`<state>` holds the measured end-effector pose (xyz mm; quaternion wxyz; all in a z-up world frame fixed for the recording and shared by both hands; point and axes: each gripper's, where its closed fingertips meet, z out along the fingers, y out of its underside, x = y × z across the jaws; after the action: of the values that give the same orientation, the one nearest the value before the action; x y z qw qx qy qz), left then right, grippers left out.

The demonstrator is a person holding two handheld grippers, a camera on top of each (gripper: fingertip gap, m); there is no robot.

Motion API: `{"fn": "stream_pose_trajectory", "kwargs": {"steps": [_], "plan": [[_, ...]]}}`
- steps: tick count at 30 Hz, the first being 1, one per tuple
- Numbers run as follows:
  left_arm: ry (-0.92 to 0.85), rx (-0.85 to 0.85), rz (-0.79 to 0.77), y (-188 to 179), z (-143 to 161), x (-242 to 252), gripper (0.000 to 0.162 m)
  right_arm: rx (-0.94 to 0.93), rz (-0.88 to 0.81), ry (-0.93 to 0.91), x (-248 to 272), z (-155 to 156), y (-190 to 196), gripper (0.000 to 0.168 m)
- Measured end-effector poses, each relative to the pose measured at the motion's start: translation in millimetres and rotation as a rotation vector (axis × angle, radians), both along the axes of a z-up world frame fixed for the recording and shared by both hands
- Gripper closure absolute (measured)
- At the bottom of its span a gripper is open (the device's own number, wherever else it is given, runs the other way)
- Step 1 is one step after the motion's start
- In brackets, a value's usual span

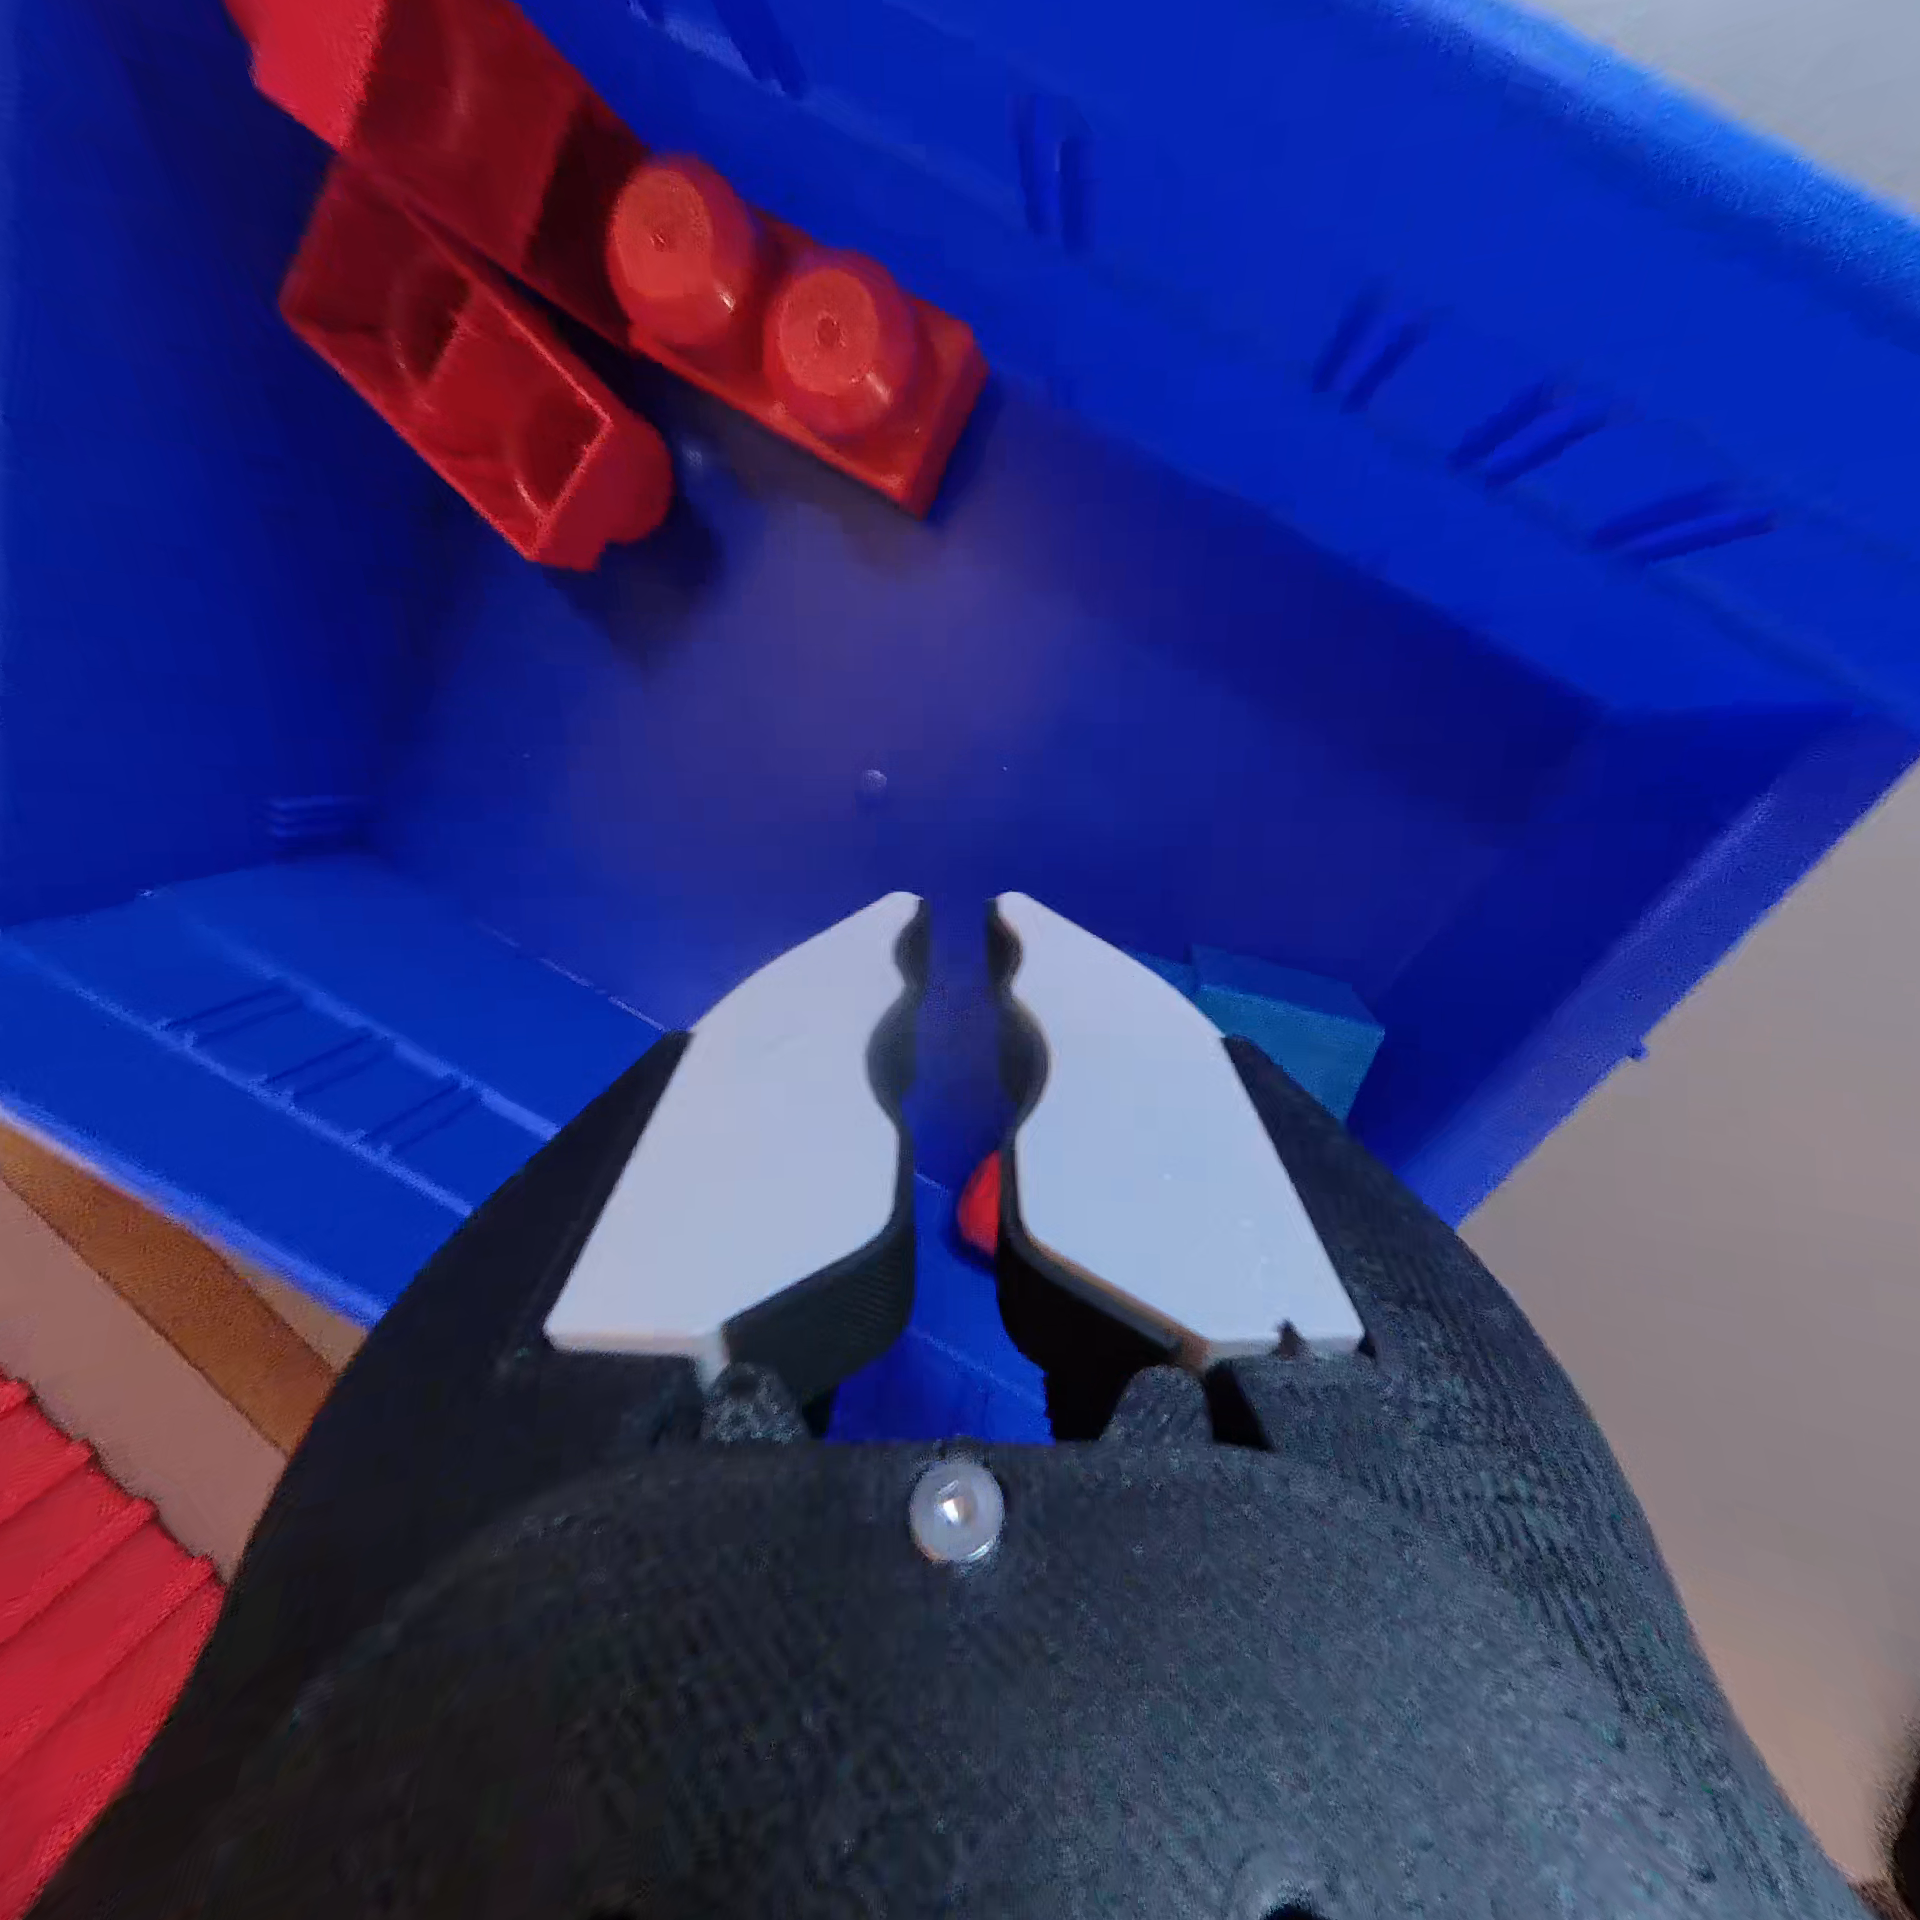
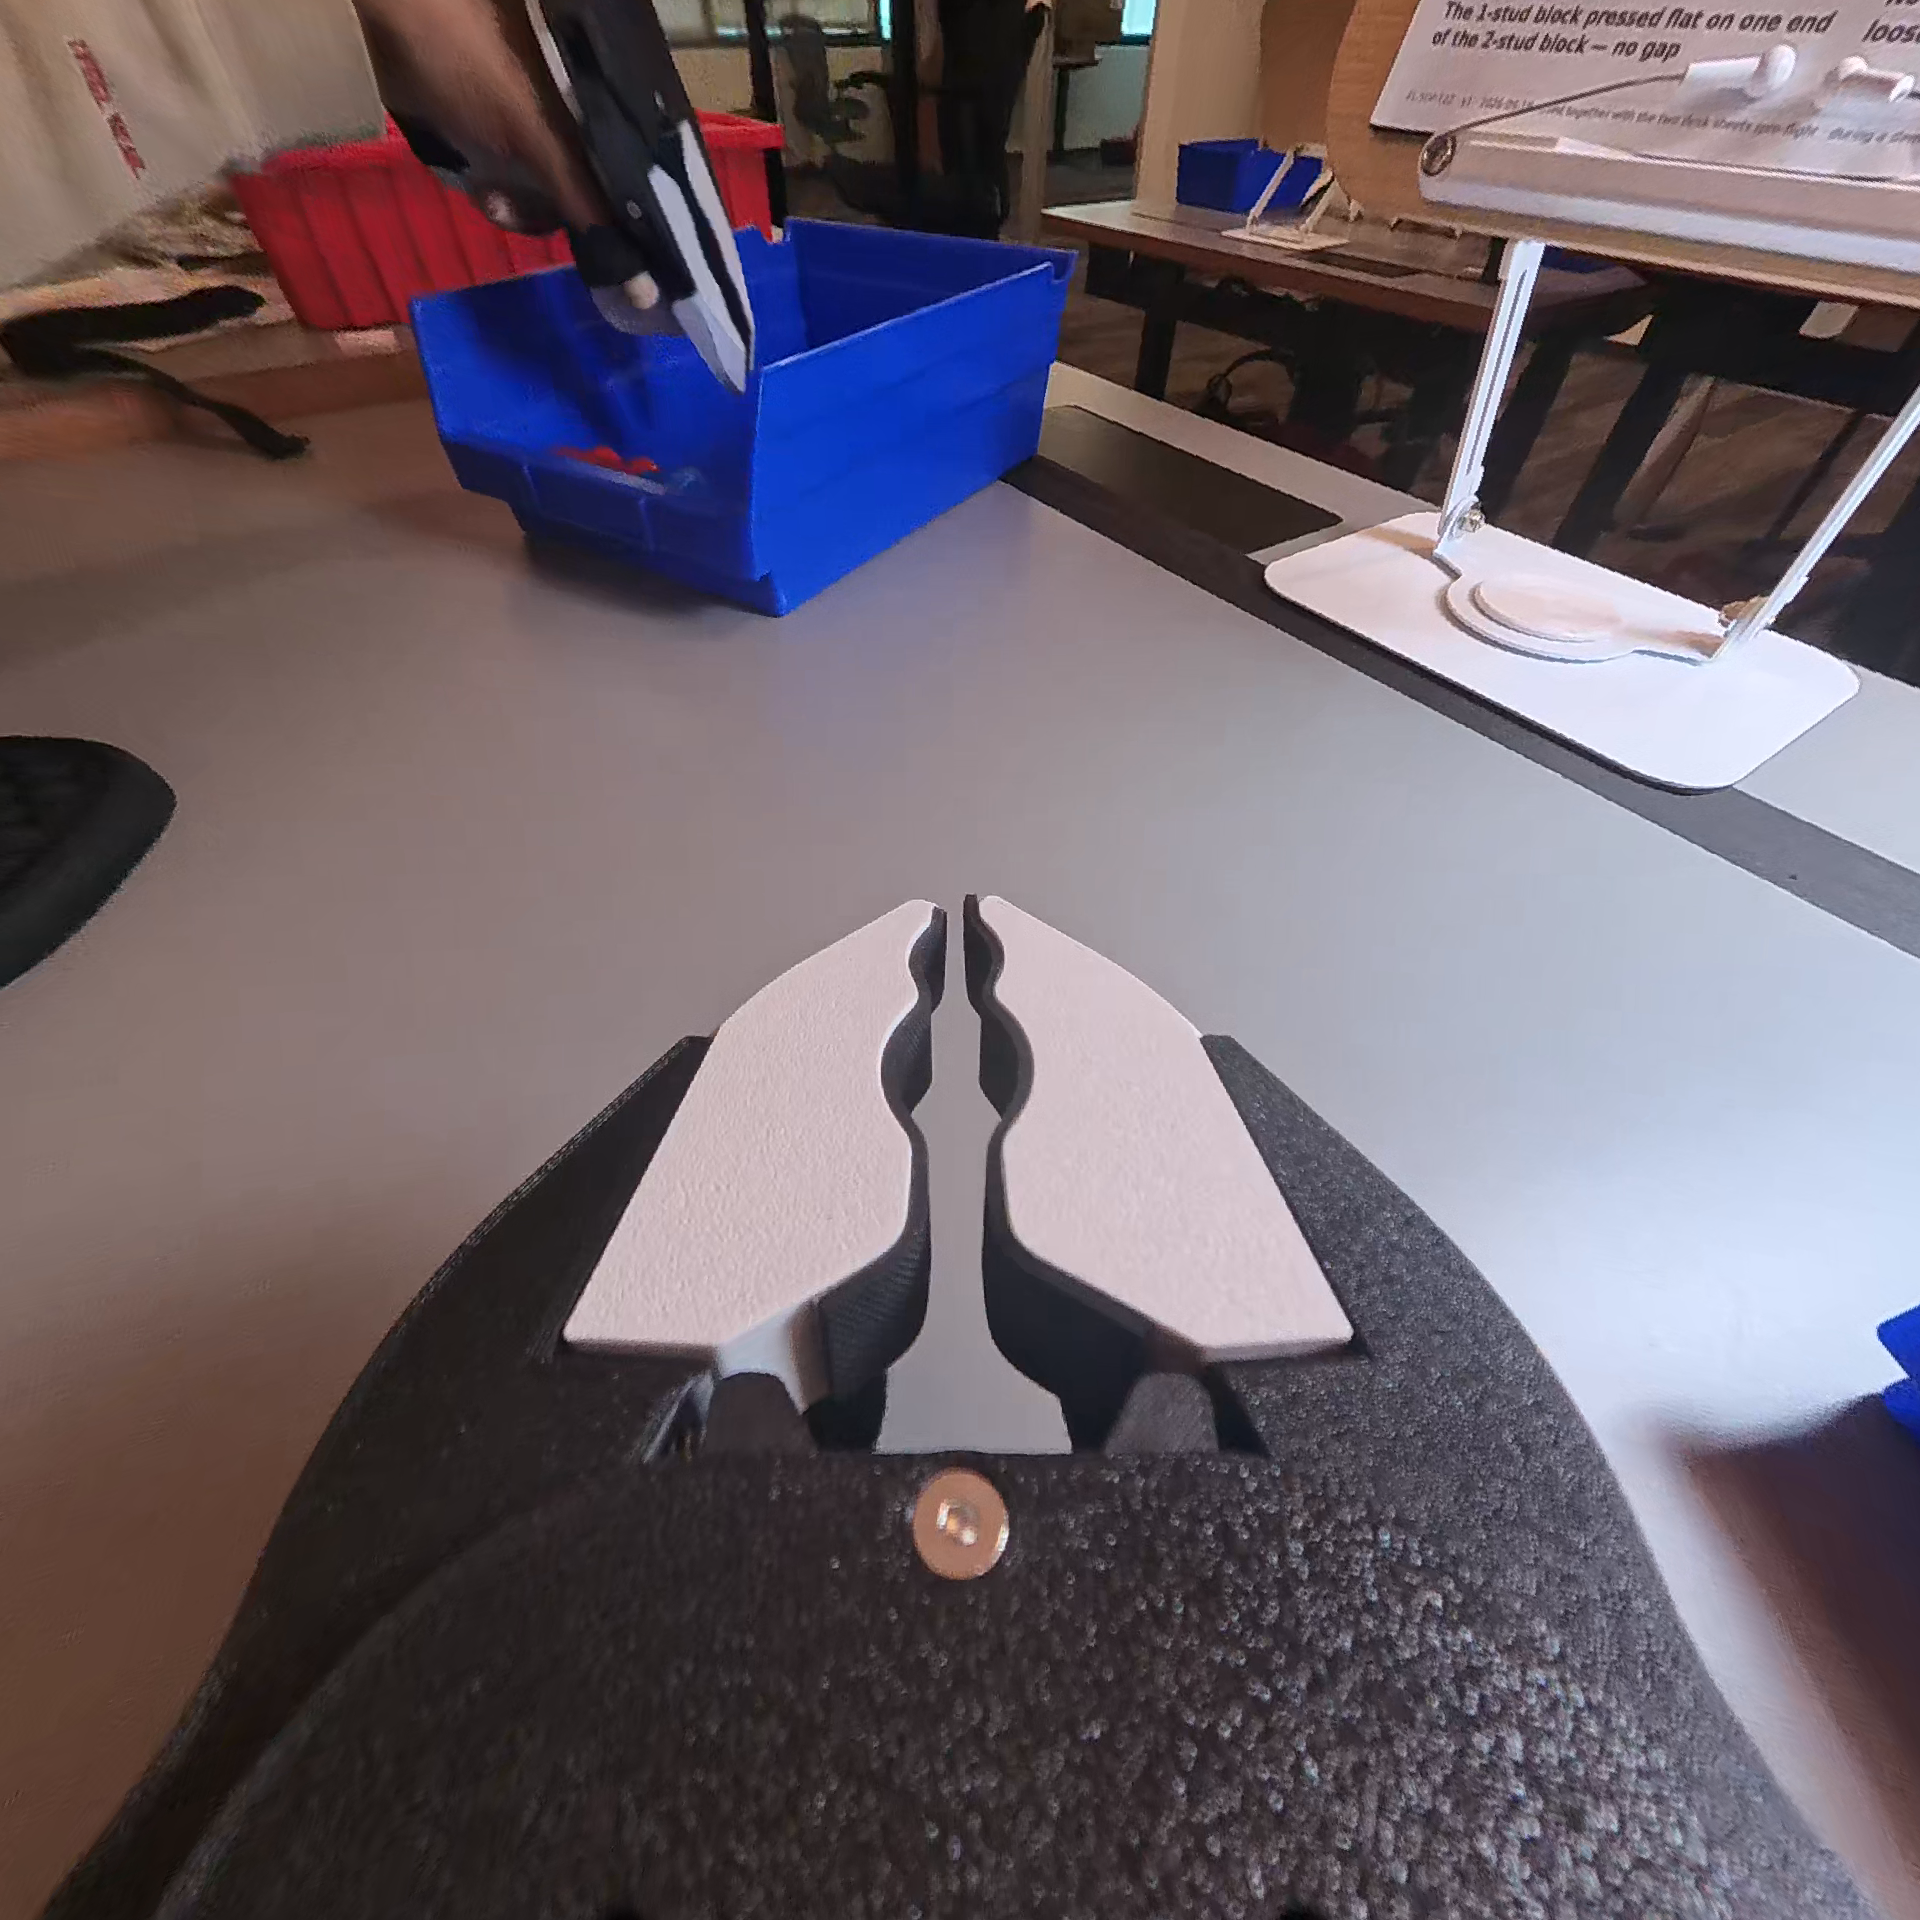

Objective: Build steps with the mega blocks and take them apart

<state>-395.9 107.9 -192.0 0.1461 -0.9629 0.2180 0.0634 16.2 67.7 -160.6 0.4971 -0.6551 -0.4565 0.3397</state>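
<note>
The right gripper (image 2: 956, 909) is hovering low over the grey table (image 2: 623, 831), its white fingers (image 2: 790, 1143) nearly together with only a thin slit between the tips and nothing between them. Off to its right a white stand (image 2: 1579, 665) is sitting on the table, carrying a printed sheet (image 2: 1662, 62) on its upper shelf. A dark pad (image 2: 62, 831) is lying at the table's left edge.

Farther out, the blue bin (image 2: 883, 416) is standing on the table, and the left gripper (image 2: 727, 353) is pointing down into it from above, held by a hand (image 2: 499, 135). Behind the bin a red crate (image 2: 343, 239) is resting on a neighbouring surface.

In the left wrist view, the left gripper (image 1: 956, 904) is hanging inside the bin (image 1: 1351, 312), its fingers (image 1: 769, 1122) drawn close with a narrow gap and clasping nothing. Just under its right finger a sliver of a red piece (image 1: 982, 1195) is showing, and beside that finger a blue block (image 1: 1299, 1029) is lying against the near wall. Across the bin floor, in the far corner, a two-stud red block (image 1: 790, 322) is lying with its studs facing the camera, and touching it a second red block (image 1: 468, 405) is lying on its side, hollow underside showing. A blurred red shape (image 1: 343, 73) is sitting above them at the picture's edge.
</note>
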Motion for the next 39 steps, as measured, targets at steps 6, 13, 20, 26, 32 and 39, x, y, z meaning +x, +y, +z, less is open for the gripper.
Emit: {"fn": "stream_pose_trajectory", "kwargs": {"steps": [6, 13, 20, 26, 32, 39], "plan": [[-0.017, -0.077, -0.017, -20, 19, 1, 0.116, -0.023, 0.015, -0.008, -2, -5, -2, 0.165], [-0.099, -0.284, -0.094, -51, -17, 22, 0.096, -0.055, 0.031, -0.036, -5, -15, -4, 0.165], [-0.136, -0.36, -0.094, -53, -39, 31, 0.098, -0.082, 0.042, -0.071, -5, -25, -5, 0.165], [-0.142, -0.362, -0.12, -50, -43, 33, 0.096, -0.094, 0.046, -0.078, -4, -27, -5, 0.165], [-0.201, -0.287, -0.161, -38, -29, 45, 0.097, -0.103, 0.054, -0.083, -5, -29, -6, 0.165], [-0.278, -0.245, -0.206, -29, -20, 59, 0.091, -0.109, 0.065, -0.095, -5, -32, -8, 0.165]]}}
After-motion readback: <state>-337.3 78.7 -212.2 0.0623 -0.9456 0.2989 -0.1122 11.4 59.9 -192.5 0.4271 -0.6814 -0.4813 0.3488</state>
